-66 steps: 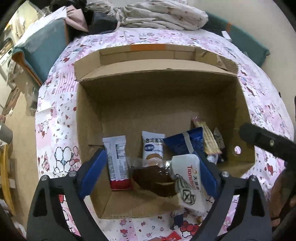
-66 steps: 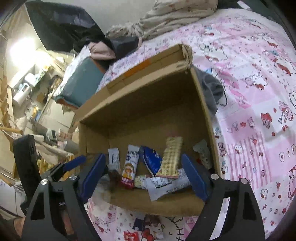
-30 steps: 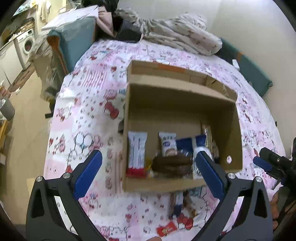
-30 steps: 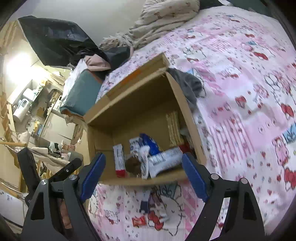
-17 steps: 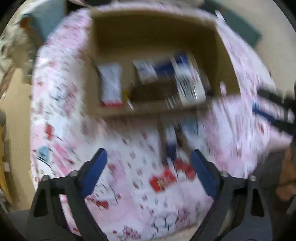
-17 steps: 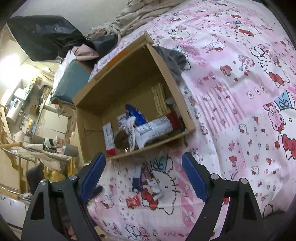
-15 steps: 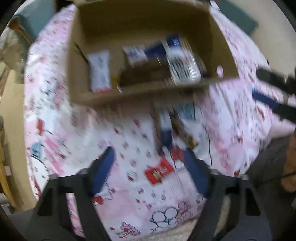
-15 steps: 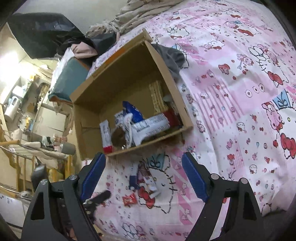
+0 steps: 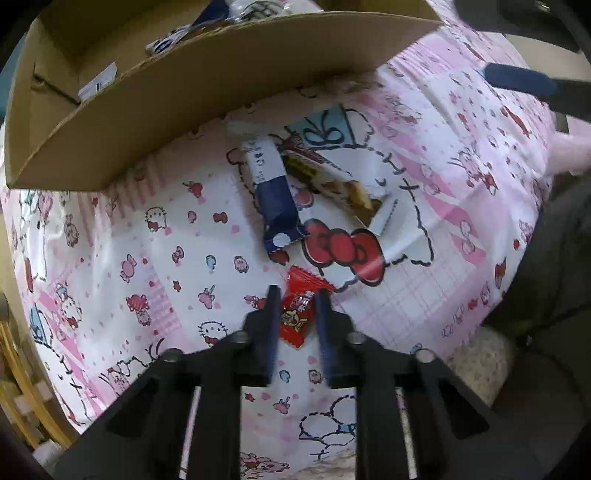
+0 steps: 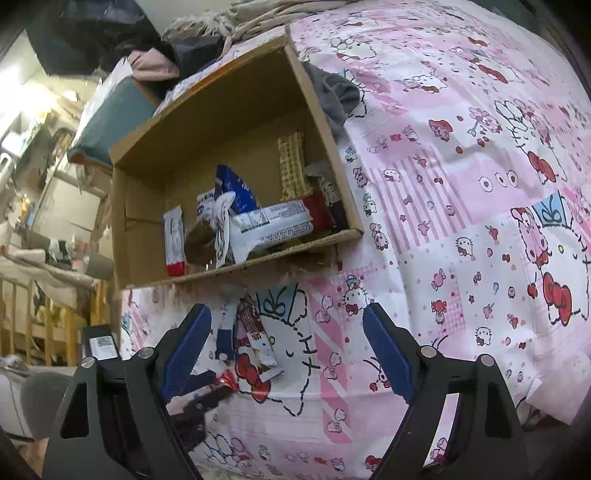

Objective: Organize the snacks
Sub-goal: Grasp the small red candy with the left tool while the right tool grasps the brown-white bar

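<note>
- My left gripper (image 9: 295, 295) points straight down, jaws just closed, looks pinched on the red packet (image 9: 298, 312).
- Right gripper (image 10: 286, 343) spread, empty.
- Pink bedsheet (image 9: 147, 258); cardboard box (image 10: 321, 122) beside.

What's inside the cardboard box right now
The cardboard box holds a heap of snack packets, including a red-and-white bar and a long wafer pack. Anything beneath the heap is hidden.

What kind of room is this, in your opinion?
Most likely a bedroom: the cardboard box of snacks stands on a bed with a pink cartoon-cat sheet, and a rumpled blanket and clothes are heaped behind it.
</note>
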Tool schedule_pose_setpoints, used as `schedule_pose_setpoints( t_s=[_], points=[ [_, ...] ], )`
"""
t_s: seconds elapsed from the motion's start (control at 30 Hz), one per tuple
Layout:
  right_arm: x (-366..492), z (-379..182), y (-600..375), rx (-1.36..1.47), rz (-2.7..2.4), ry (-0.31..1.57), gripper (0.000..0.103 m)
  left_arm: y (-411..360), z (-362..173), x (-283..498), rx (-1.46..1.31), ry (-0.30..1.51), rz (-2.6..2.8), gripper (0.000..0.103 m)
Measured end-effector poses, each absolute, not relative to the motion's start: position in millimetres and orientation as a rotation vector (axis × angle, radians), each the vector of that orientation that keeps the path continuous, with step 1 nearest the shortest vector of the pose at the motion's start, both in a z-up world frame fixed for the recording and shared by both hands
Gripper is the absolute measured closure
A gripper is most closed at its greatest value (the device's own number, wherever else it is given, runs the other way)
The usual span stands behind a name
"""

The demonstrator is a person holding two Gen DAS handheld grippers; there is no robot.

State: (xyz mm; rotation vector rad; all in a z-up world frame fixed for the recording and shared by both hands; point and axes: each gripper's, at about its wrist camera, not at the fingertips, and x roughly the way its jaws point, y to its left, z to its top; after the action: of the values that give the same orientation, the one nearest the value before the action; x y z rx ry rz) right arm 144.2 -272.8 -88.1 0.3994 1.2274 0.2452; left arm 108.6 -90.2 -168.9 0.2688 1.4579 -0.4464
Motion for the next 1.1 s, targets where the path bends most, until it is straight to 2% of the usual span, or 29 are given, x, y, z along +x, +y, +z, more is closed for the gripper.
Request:
schedule_pose_setpoints(
  t_s=[0.27, 0.5, 0.67, 0.77, 0.8, 0.9, 1.1],
  points=[
    [145.0, -99.9, -260.6, 0.383, 0.283, 1.287, 0.016, -73.8, -143.8, 100.7, 0.141, 1.456, -0.403, 0.096],
    [150.4, -133.3, -208.5, 0.155, 0.364, 1.427, 0.039, -35.0, -121.8, 101.1, 0.005, 1.387, -0.248, 0.096],
    [147.2, -155.3, -173.4, -0.017, 0.413, 1.483, 0.049, -13.4, -118.2, 116.1, -0.027, 1.348, -0.163, 0.096],
    [141.8, -164.5, -160.8, -0.091, 0.436, 1.493, 0.066, -7.5, -115.1, 118.3, -0.038, 1.336, -0.139, 0.096],
    [140.6, -166.7, -157.9, -0.118, 0.441, 1.494, 0.084, -7.1, -115.1, 118.7, -0.038, 1.335, -0.138, 0.096],
    [139.2, -167.4, -161.5, -0.103, 0.447, 1.51, 0.087, -5.6, -113.5, 118.9, -0.031, 1.324, -0.128, 0.096],
    [135.5, -145.5, -180.7, 0.004, 0.463, 1.475, 0.087, -1.4, -110.1, 119.7, -0.025, 1.298, -0.101, 0.096]
  ],
)
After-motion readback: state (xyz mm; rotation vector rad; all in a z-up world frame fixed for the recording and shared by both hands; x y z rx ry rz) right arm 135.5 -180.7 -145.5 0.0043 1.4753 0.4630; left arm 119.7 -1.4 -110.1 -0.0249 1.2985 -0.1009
